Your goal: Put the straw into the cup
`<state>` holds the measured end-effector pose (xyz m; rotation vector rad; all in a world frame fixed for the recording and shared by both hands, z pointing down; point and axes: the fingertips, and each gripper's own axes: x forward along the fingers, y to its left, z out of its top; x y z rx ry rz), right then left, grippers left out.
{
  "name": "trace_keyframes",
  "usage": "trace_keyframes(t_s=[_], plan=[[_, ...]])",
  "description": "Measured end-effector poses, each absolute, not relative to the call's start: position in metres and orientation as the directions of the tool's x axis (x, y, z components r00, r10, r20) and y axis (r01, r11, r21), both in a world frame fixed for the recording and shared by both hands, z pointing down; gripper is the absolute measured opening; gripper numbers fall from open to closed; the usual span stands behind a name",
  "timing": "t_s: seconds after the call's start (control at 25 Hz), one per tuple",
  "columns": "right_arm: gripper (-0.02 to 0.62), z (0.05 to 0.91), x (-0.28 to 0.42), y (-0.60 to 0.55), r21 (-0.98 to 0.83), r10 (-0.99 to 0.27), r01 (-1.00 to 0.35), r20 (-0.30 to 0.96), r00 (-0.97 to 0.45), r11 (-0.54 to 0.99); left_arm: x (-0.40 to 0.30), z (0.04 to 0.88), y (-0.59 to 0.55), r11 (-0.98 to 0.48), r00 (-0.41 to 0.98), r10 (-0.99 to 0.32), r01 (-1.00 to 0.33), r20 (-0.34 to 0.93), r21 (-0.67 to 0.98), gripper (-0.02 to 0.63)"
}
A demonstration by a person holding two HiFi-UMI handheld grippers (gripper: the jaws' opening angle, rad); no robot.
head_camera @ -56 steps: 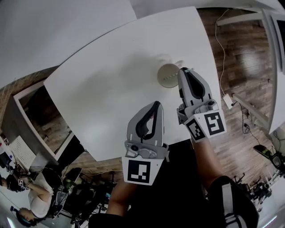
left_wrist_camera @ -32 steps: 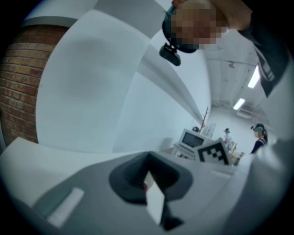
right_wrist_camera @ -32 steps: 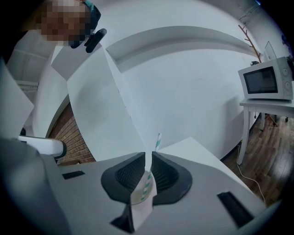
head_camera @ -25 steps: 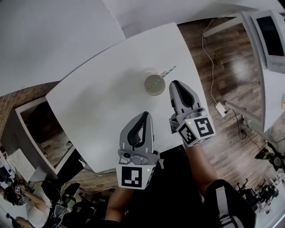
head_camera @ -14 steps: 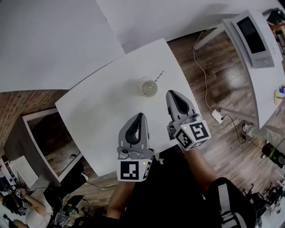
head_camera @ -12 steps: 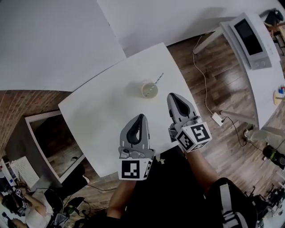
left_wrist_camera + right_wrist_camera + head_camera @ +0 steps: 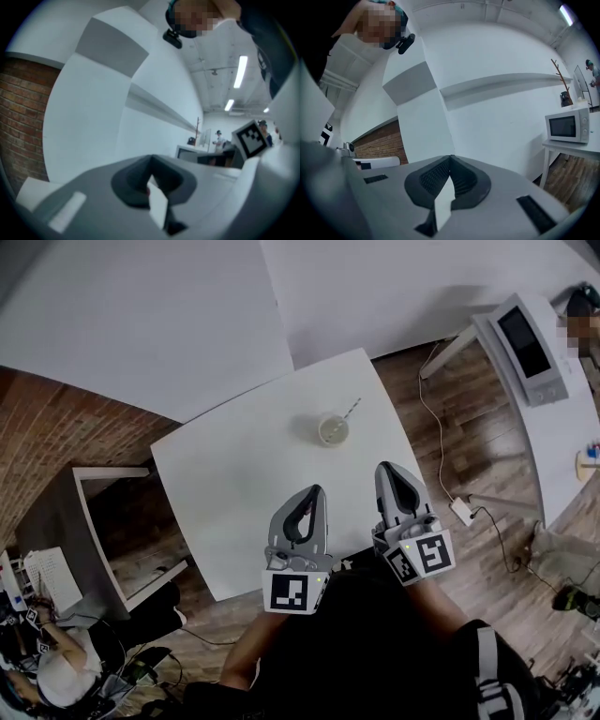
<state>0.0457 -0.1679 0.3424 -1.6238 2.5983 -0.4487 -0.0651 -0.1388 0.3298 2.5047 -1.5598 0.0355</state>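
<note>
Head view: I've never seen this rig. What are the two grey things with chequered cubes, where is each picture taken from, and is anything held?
There is no robot arm: a person holds a two-jaw gripper in each hand, and the cubes are part of them. The head view looks steeply down from the person's head at the left gripper and the right gripper at the near edge of a white table. On it stands a cup with a striped straw leaning out. The other two pictures come from cameras riding on the grippers, looking along their jaws. Both face walls and ceiling, not the table. In each, the jaws are closed together with nothing between them.
</note>
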Motion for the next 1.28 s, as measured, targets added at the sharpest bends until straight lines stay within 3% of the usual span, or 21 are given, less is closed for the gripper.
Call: trace_keyframes(t_s=[1.28], plan=[[0.006,0.338,0.017,-0.164,-0.242,-0.87,-0.864,0.12,-0.478,0.441,-0.073,0.325,-0.146,-0.393,0.411,-0.908,-0.902,0.079,0.177,0.005]])
